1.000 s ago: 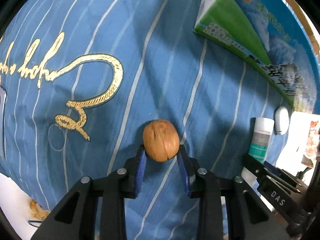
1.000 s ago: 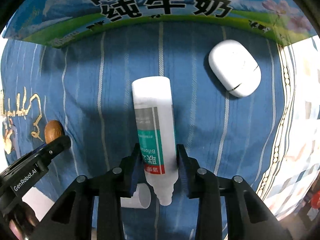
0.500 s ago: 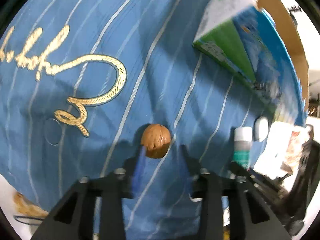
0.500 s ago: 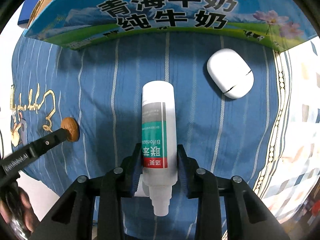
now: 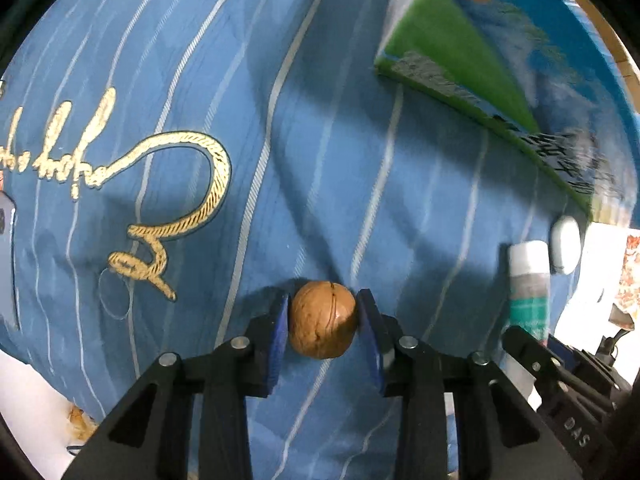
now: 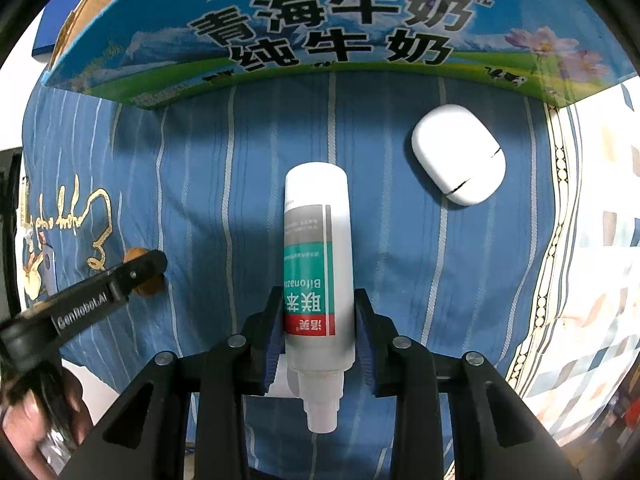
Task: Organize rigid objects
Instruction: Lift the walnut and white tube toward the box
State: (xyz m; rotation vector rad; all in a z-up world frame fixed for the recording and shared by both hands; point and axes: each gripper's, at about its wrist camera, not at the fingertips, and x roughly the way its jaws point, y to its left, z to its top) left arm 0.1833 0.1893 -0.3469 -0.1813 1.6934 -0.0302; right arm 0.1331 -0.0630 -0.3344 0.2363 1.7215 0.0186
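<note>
A brown walnut sits between the blue pads of my left gripper, which is shut on it just above the blue striped cloth. In the right wrist view the walnut peeks out behind the left gripper's finger. My right gripper is shut on a white bottle with a teal and red label, nozzle pointing back toward the camera. The bottle also shows in the left wrist view.
A milk carton box stands at the far edge of the cloth. A white earbud case lies right of the bottle. A white cap lies under the right gripper. A patterned sheet lies right.
The left gripper opened around the walnut half a second ago, then closed on it again with the walnut deeper between the pads. The right gripper pulled back with the bottle.
</note>
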